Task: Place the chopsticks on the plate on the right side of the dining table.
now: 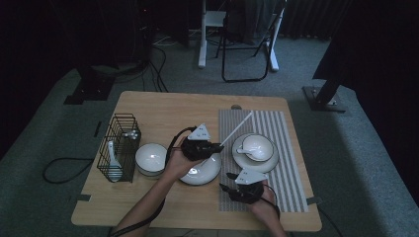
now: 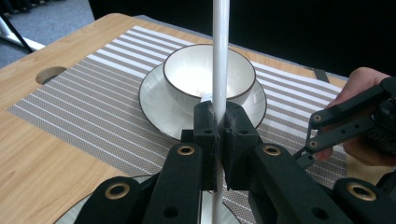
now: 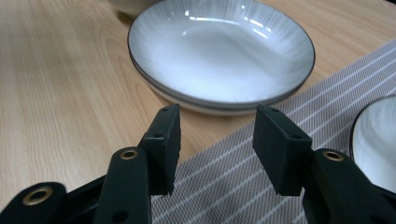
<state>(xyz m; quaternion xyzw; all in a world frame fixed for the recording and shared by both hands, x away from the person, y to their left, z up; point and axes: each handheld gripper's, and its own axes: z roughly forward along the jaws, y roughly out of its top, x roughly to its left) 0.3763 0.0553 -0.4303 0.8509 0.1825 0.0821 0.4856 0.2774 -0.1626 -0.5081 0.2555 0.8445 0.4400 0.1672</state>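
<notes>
Now | left gripper (image 2: 217, 135) clamps white stick (image 2: 220, 56) | pointing toward bowl (image 2: 196, 70)

Right gripper (image 3: 215, 149) with jaws apart and nothing between them, hovering over the edge of a striped mat (image 3: 243, 186), a shallow white plate (image 3: 219, 51) on the wooden table (image 3: 56, 84) just ahead, another white dish's rim (image 3: 376, 140) to its right

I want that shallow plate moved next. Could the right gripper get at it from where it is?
Probably yes: the right gripper is open, and the shallow plate lies just ahead with only bare table and mat edge between.
</notes>
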